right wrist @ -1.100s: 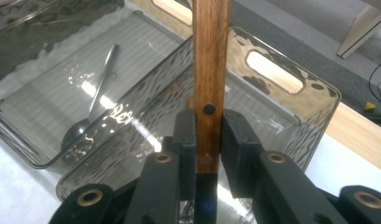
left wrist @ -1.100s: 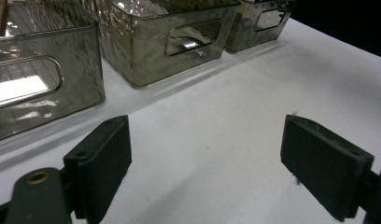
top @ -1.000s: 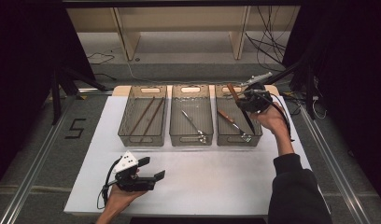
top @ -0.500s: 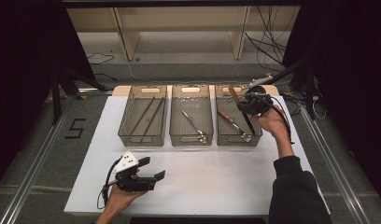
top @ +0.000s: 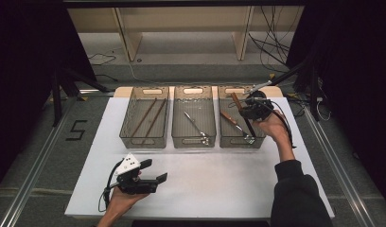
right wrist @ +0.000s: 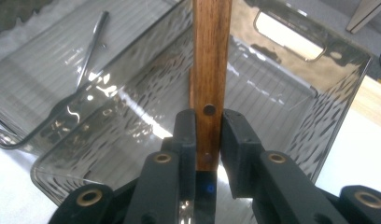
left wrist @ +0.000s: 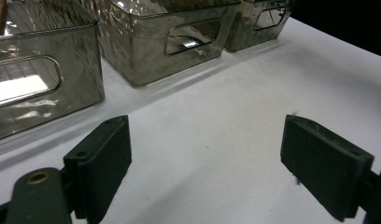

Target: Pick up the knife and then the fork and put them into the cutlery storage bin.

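My right gripper (top: 251, 109) hangs over the right-hand bin (top: 242, 144), shut on a wooden-handled utensil (top: 236, 101) whose dark end slants down into the bin. In the right gripper view the jaws pinch the riveted wooden handle (right wrist: 211, 56) of this gripper (right wrist: 208, 121), and the handle rises straight up from them. A second wooden-handled utensil (top: 227, 117) lies inside that bin. My left gripper (top: 154, 170) rests open on the white table near the front left, with nothing between its jaws (left wrist: 205, 140).
Three smoky clear bins stand in a row at the back of the white table (top: 219, 189). The left bin (top: 143, 143) holds brown sticks (top: 151, 116). In the middle bin (top: 193, 142) lies a metal utensil (top: 196, 125). Cables trail at the back right.
The right gripper with its utensil has shifted slightly toward the near side over the right bin. The left gripper has stayed where it was.
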### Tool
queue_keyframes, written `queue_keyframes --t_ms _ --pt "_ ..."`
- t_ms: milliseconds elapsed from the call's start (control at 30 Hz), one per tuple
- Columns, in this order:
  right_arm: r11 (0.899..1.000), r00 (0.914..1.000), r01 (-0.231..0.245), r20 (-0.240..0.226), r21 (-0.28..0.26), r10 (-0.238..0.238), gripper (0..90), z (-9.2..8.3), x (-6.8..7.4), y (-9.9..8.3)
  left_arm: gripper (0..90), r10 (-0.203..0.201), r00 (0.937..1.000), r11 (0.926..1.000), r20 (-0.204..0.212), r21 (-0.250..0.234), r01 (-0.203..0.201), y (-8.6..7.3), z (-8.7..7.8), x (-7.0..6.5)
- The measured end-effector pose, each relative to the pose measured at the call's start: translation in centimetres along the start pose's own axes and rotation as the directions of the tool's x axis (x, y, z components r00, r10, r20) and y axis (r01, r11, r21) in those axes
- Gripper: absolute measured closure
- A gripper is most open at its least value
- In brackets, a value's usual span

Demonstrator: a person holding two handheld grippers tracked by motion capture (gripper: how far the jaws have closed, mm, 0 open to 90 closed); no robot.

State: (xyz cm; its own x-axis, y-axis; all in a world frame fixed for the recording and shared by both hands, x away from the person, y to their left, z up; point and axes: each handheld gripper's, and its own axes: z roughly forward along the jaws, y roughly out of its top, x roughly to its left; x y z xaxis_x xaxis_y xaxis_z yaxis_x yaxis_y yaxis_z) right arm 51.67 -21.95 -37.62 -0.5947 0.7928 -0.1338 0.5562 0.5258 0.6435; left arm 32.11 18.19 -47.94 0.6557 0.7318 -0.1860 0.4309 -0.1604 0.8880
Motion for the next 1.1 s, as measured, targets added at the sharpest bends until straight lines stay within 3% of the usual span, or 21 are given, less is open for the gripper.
queue_keyframes --t_ms 300,400,467,633,867,1000,1100 --pt "0.999 0.9994 -0.032 0.012 0.041 0.032 75.5 0.7 -0.3 -0.5 16.1 -0.001 1.0000 1.0000 0.001 0.000 0.001 0.0 0.0 0.0" --pt "0.997 0.9984 -0.056 0.006 0.047 0.056 66.1 0.7 -0.5 -0.5 16.1 -0.001 1.0000 1.0000 0.000 0.000 0.001 0.0 0.0 0.0" --pt "0.998 0.9989 -0.046 0.010 0.049 0.046 64.4 0.6 -0.3 -0.4 16.1 0.001 1.0000 1.0000 0.000 0.000 -0.001 0.0 0.0 0.0" --pt "0.998 0.9989 -0.044 -0.015 0.038 0.045 49.8 0.2 0.1 -0.4 16.1 0.001 1.0000 1.0000 0.000 0.000 -0.001 0.0 0.0 0.0" --pt "0.997 0.9967 -0.055 -0.063 -0.059 0.051 41.4 -0.9 1.6 -1.3 16.1 -0.001 1.0000 1.0000 0.000 0.000 0.001 0.0 0.0 0.0" --pt "0.989 0.9916 -0.073 -0.116 -0.130 0.058 38.4 -2.0 2.8 -2.1 16.1 -0.002 1.0000 1.0000 0.001 -0.001 0.002 0.0 0.0 0.0" --pt "0.978 0.9826 -0.104 -0.171 -0.179 0.073 36.2 -2.6 3.8 -2.9 16.1 0.001 1.0000 1.0000 0.000 -0.002 -0.001 0.0 0.0 0.0"
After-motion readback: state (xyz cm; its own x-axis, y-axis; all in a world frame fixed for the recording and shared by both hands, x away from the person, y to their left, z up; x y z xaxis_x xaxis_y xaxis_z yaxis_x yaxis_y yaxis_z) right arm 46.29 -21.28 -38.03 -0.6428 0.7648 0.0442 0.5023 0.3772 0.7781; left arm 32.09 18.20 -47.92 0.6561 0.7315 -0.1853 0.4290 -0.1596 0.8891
